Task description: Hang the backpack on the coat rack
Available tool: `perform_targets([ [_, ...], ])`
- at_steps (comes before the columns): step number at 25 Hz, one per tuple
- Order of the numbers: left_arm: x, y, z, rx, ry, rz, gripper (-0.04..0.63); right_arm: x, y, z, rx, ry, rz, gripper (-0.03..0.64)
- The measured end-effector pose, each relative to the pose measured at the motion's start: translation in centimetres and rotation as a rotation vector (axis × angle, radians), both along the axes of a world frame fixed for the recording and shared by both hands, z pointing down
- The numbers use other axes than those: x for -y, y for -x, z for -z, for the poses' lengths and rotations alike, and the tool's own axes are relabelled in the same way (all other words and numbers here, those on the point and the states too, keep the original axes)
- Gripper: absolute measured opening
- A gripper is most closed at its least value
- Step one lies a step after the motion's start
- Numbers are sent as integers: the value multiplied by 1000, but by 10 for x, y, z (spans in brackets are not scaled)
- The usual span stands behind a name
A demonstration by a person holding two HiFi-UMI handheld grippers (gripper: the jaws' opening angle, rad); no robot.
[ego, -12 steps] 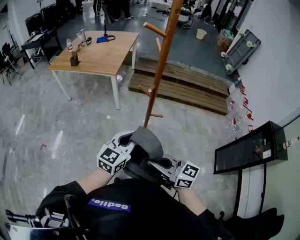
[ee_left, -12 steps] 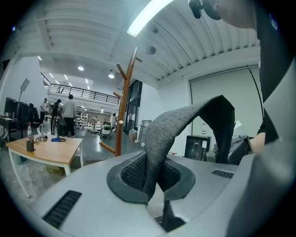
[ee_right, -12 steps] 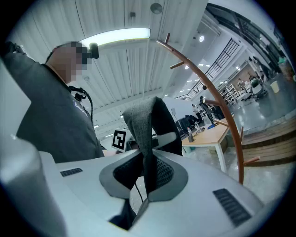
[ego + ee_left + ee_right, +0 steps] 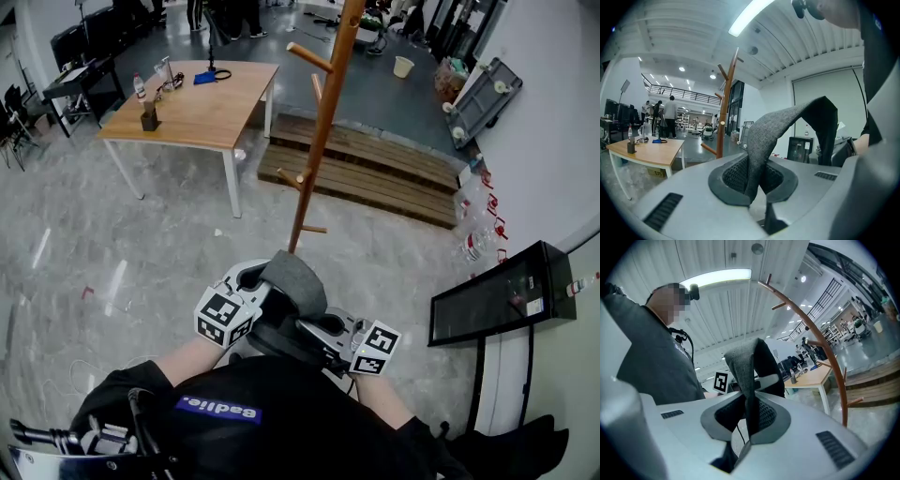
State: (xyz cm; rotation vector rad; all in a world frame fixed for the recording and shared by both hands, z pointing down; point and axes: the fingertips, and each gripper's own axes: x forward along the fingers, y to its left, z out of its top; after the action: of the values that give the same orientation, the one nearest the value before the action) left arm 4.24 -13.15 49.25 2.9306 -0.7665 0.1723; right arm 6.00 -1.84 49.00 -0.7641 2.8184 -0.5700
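Note:
Both grippers grip the backpack's grey padded handle strap, which arches up between them. My left gripper is shut on one end of the strap, and my right gripper is shut on the other end. The backpack's black body, with a blue label, hangs low, close to me. The wooden coat rack stands just ahead on the floor, its pegs bare. It shows left of the strap in the left gripper view and right of it in the right gripper view.
A wooden table with a bottle and small items stands at the back left. A low wooden platform lies behind the rack. A black cabinet stands against the white wall on the right. People stand far back.

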Motion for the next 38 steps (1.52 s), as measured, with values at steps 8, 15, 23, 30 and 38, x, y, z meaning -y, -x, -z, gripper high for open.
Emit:
perform_targets([
  [8,-3,-6,-4,6,-5,3,37,-2,-9,-6,3,-1,-2,35],
  [15,-5,-18,-13,20,13,14,37,-2,-26,-15,7,22,-10,35],
  [23,-4,-40,-10,30,9,49,37,1,-52,-13,15,22,15,35],
  [30,10,-45,16,42,-53,141,37,8,-66,6,44,-15,85,35],
  [38,33,-30,60,61,-158,203,37,28,-62,46,83,-78,149,35],
])
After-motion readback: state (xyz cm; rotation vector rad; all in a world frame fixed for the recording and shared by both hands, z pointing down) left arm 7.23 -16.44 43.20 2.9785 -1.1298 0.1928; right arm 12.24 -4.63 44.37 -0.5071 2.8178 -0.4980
